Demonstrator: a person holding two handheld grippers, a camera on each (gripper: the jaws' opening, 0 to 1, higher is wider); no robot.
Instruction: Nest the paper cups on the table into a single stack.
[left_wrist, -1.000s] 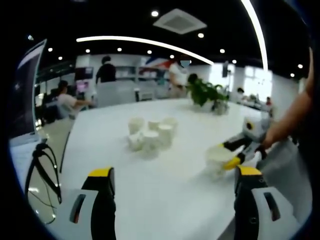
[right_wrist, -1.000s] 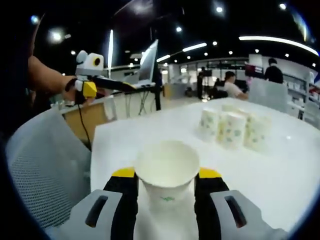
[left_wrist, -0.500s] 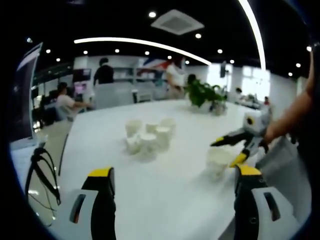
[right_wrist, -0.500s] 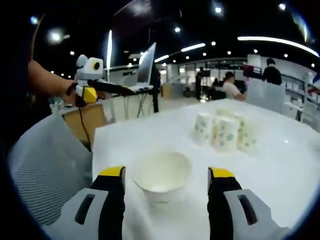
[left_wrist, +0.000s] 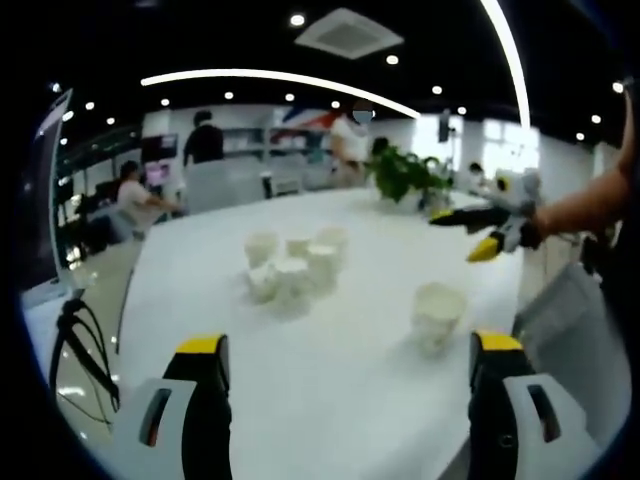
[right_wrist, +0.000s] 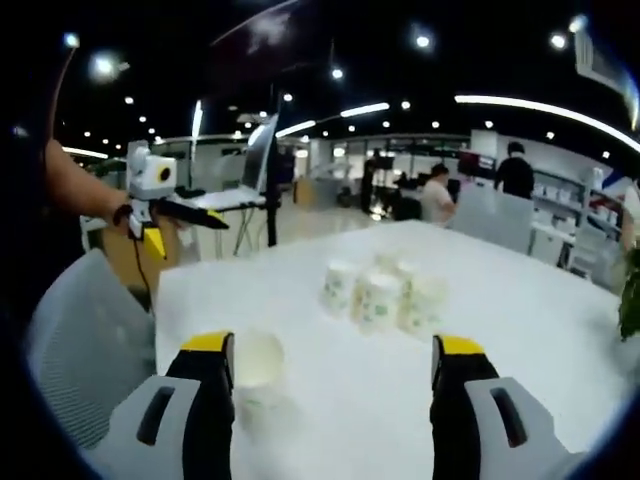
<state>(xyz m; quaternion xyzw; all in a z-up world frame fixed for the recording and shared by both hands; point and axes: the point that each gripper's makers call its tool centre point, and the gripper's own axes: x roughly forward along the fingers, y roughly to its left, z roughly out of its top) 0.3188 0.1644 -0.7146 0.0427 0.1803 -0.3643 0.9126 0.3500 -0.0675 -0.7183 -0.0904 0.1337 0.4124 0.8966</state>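
White table (left_wrist: 330, 380): broad top carrying all the paper cups.
Lone cup (left_wrist: 437, 312): stands upright by itself on the table, apart from the cluster; in the right gripper view it sits just beside the left jaw (right_wrist: 257, 368).
Cup cluster (left_wrist: 293, 265): several upright cups packed close, further out on the table; blur leaves the count unsure, perhaps five or six.
Left gripper (left_wrist: 345, 400): jaws spread wide, nothing between them, low over the near table.
Right gripper (right_wrist: 335, 395): jaws apart and empty; in the left gripper view it hangs above the table's far right edge (left_wrist: 485, 232).
Plant (left_wrist: 405, 182): green, at the table's far end.
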